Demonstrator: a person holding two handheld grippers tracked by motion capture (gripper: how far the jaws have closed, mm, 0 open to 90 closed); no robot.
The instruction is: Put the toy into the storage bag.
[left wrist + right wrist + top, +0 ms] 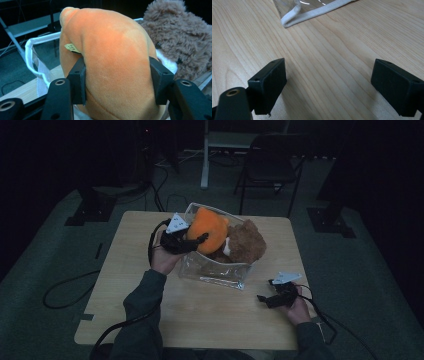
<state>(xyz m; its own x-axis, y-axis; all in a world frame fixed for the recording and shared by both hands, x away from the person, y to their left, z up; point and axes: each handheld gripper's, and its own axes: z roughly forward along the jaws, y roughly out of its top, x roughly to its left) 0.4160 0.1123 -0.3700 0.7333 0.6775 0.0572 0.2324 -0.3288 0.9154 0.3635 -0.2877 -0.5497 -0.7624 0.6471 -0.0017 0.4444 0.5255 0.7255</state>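
"Why does the left gripper (117, 75) squeeze the orange toy (110, 50)?"

"It holds the toy over the clear bag (215, 270), maybe to pack it."

"And the right gripper (334, 82)?"

"It sits open and empty, low over the tabletop (332, 45)."

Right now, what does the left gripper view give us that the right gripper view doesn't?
Left gripper view: the jaws clamped on the orange plush toy, a small tag on it, and the brown plush toy behind. Right gripper view: open jaws over bare wooden table, holding nothing. Both: the clear bag's white-trimmed edge and a bit of tabletop.
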